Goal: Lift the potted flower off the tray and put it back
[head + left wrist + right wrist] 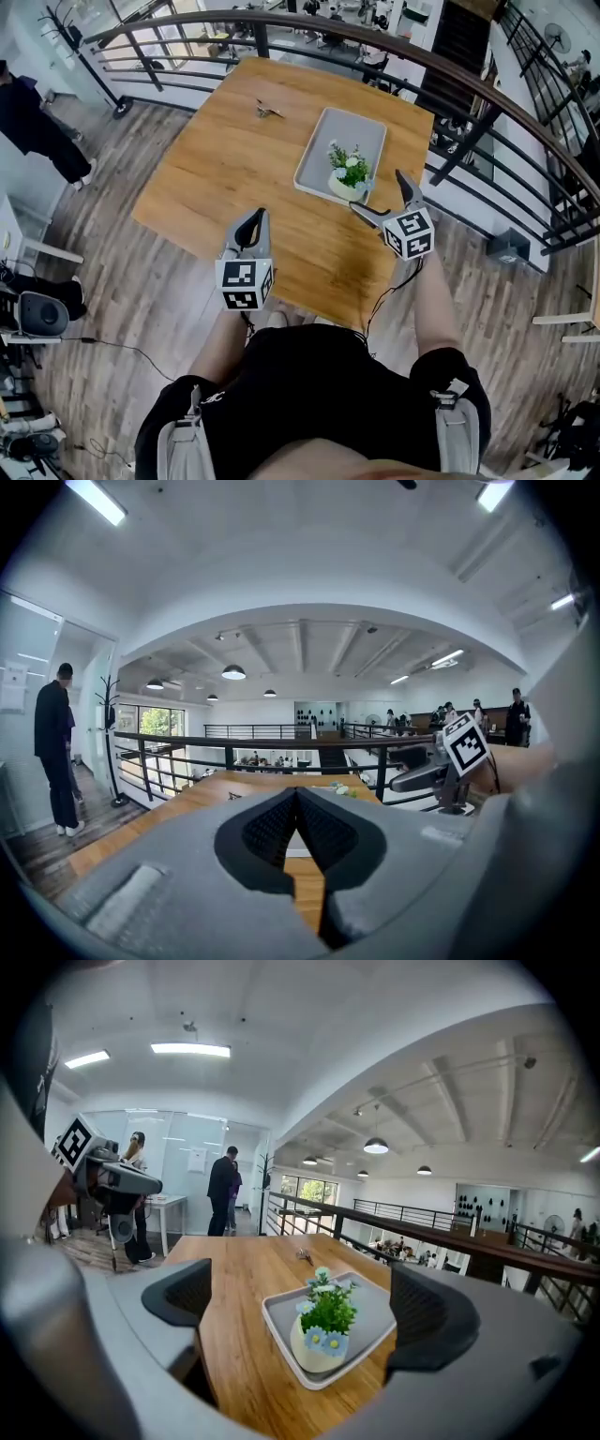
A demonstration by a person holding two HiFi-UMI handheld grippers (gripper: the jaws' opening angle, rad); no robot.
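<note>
A small white pot of green leaves and pale blue flowers, the potted flower (351,174) (324,1327), stands upright at the near end of a grey tray (352,131) (376,1315) on the wooden table (225,169). My right gripper (382,195) (305,1305) hangs open just short of the pot, its jaws wide apart with nothing between them and the pot framed beyond the gap. My left gripper (257,218) (296,795) is shut and empty, over the table's near edge to the left of the tray. The right gripper also shows in the left gripper view (439,761).
A small dark object (269,112) (305,1256) lies on the table beyond the tray. A black metal railing (469,141) curves round the far and right sides of the table. A person (37,117) stands on the wooden floor at far left.
</note>
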